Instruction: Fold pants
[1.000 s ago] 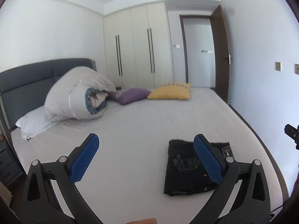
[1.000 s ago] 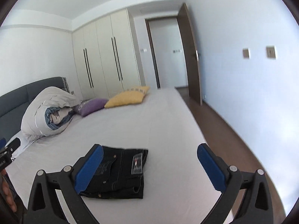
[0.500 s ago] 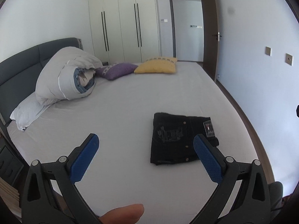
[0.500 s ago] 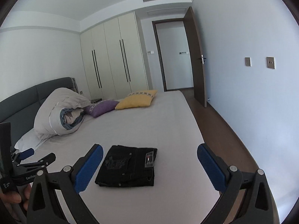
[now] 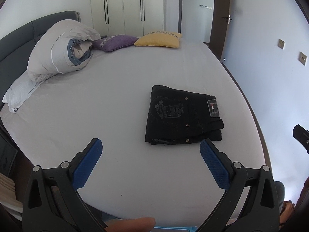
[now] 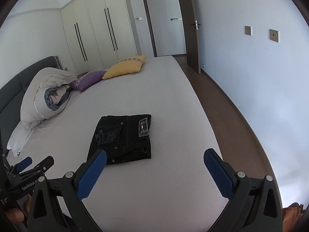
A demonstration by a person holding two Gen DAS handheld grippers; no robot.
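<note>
Black pants [image 5: 183, 116] lie folded into a compact rectangle on the grey bed sheet [image 5: 96, 106], back pocket and label patch facing up. They also show in the right wrist view [image 6: 123, 137]. My left gripper [image 5: 150, 160] is open and empty, held above the bed's near edge, short of the pants. My right gripper [image 6: 154, 170] is open and empty, also short of the pants and above them. The left gripper shows at the lower left of the right wrist view [image 6: 29, 166].
A rolled duvet [image 5: 59, 50] and a white pillow [image 5: 17, 94] lie at the head of the bed. A purple cushion [image 5: 115, 41] and a yellow cushion [image 5: 158, 39] lie at the far side. Brown floor [image 6: 231, 119], wall and open door [image 6: 191, 29] are to the right.
Both grippers have risen and pulled back from the pants, tilting down, so the folded pants now sit clear of the fingers. The pants have not moved.
</note>
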